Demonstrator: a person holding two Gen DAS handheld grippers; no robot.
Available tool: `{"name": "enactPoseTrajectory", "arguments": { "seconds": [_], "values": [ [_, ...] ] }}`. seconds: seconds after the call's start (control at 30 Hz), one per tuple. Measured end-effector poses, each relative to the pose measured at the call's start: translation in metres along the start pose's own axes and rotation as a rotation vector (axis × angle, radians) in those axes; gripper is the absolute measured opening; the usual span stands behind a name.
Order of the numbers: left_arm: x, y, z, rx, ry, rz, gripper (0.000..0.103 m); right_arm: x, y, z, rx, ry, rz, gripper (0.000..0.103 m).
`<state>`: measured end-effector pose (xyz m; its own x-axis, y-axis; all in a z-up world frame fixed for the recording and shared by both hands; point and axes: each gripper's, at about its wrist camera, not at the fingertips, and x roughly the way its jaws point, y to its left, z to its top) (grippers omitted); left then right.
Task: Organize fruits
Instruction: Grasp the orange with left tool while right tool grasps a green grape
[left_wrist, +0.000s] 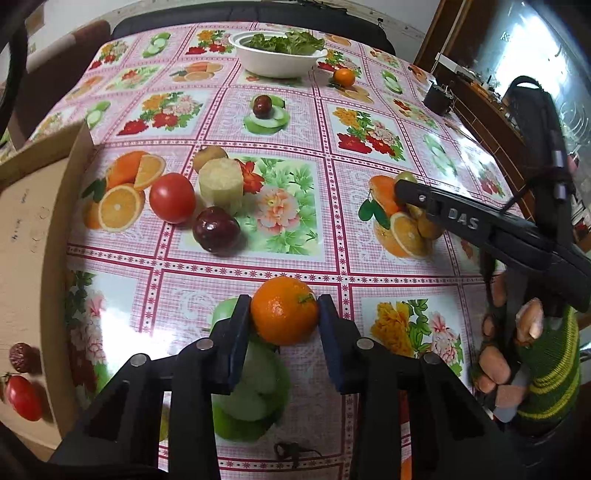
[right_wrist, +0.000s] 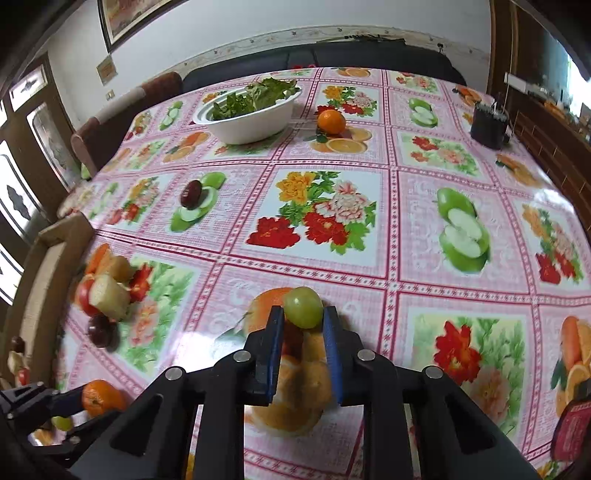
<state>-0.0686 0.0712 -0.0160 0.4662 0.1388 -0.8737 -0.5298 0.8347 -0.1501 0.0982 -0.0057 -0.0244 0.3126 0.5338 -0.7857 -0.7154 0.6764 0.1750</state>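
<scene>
Left gripper (left_wrist: 283, 320) grips tangerine (left_wrist: 284, 311), underside hidden – blurry

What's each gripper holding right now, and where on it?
Left gripper pinches the orange mandarin across its sides. Right gripper pinches the green grape across its sides.

Table (left_wrist: 303, 258) under a pink checked oilcloth printed with fruit and flowers. At the far edge, a white bowl (left_wrist: 277, 55) of green leaves, with a small orange (left_wrist: 344, 77) just beside it. Nearer the middle, a dark plum (left_wrist: 262, 106), well apart from both. Toward the left edge, a tight cluster: red tomato (left_wrist: 172, 198), pale cut chunk (left_wrist: 221, 183), brownish fruit (left_wrist: 209, 156) behind it, second dark plum (left_wrist: 216, 230) in front. At the far right corner, a small black container (left_wrist: 438, 98). Along the left edge, a cardboard box (left_wrist: 37, 221).
</scene>
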Motion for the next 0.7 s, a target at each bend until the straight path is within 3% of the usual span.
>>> {"name": "enactPoseTrajectory", "arguments": {
  "seconds": [0.27,0.7],
  "values": [
    [-0.031,0.015,-0.006,-0.022,-0.052,0.036,0.033,-0.045,0.016,-0.017,0.032,-0.064,0.099,0.022],
    [-0.074,0.051,-0.019,-0.068,-0.143,0.137,0.033,-0.077,0.068,-0.044,-0.007,-0.063,0.207,0.022]
  ]
}}
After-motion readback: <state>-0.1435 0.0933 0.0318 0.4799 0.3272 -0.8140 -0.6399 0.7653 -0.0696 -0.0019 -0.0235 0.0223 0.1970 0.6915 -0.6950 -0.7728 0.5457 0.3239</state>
